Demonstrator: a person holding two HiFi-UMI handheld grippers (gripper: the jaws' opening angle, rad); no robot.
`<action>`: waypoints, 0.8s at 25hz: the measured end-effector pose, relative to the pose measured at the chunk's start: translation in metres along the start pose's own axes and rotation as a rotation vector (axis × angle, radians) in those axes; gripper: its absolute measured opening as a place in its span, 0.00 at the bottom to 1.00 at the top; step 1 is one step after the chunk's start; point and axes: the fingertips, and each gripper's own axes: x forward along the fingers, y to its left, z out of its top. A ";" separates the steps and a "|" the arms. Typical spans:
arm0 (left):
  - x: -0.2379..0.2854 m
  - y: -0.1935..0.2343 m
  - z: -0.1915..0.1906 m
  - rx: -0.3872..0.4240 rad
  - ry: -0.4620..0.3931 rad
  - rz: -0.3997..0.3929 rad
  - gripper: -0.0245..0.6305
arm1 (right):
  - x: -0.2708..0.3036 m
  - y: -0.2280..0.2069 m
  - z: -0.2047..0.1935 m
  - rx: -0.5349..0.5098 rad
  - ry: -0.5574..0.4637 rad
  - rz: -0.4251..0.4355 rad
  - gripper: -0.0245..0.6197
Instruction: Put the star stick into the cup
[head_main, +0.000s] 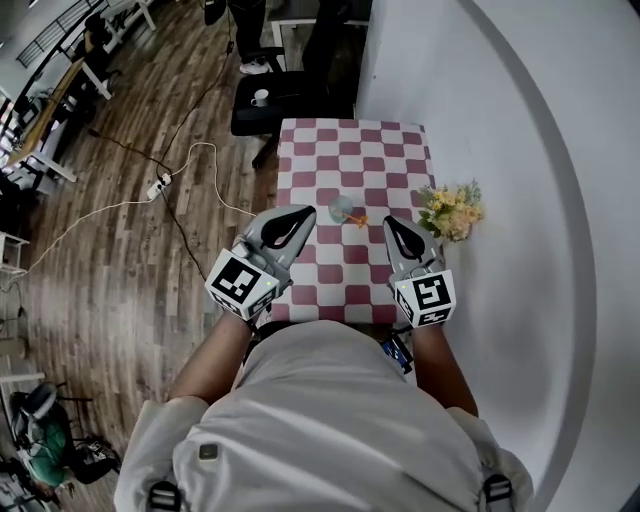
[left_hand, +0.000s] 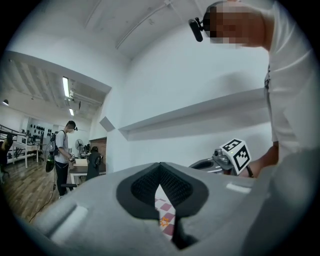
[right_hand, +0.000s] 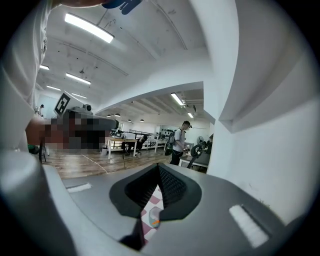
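A small pale cup (head_main: 341, 207) stands near the middle of the pink-and-white checked table (head_main: 350, 150). The orange star stick (head_main: 359, 220) lies on the cloth just right of the cup. My left gripper (head_main: 306, 213) hovers left of the cup, shut and holding nothing. My right gripper (head_main: 390, 223) hovers right of the star stick, also shut and holding nothing. In the left gripper view a bit of the orange star (left_hand: 163, 221) shows through the slit below the closed pads (left_hand: 172, 187). The right gripper view shows the cup (right_hand: 154, 218) below its closed pads (right_hand: 170, 187).
A bunch of yellow flowers (head_main: 450, 210) sits at the table's right edge against the white wall (head_main: 520, 150). Beyond the far edge stands a black chair (head_main: 270, 105) with a white mug on it. A cable and power strip (head_main: 160, 185) lie on the wooden floor at left.
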 end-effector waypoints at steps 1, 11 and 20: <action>-0.002 -0.001 0.000 0.003 0.002 0.006 0.04 | -0.002 0.000 0.000 0.004 -0.003 0.002 0.05; -0.035 -0.001 0.001 0.011 0.012 0.059 0.04 | -0.001 0.021 0.001 0.015 -0.008 0.048 0.05; -0.082 0.007 -0.008 -0.022 0.024 0.028 0.04 | -0.010 0.060 0.006 0.038 0.007 0.003 0.05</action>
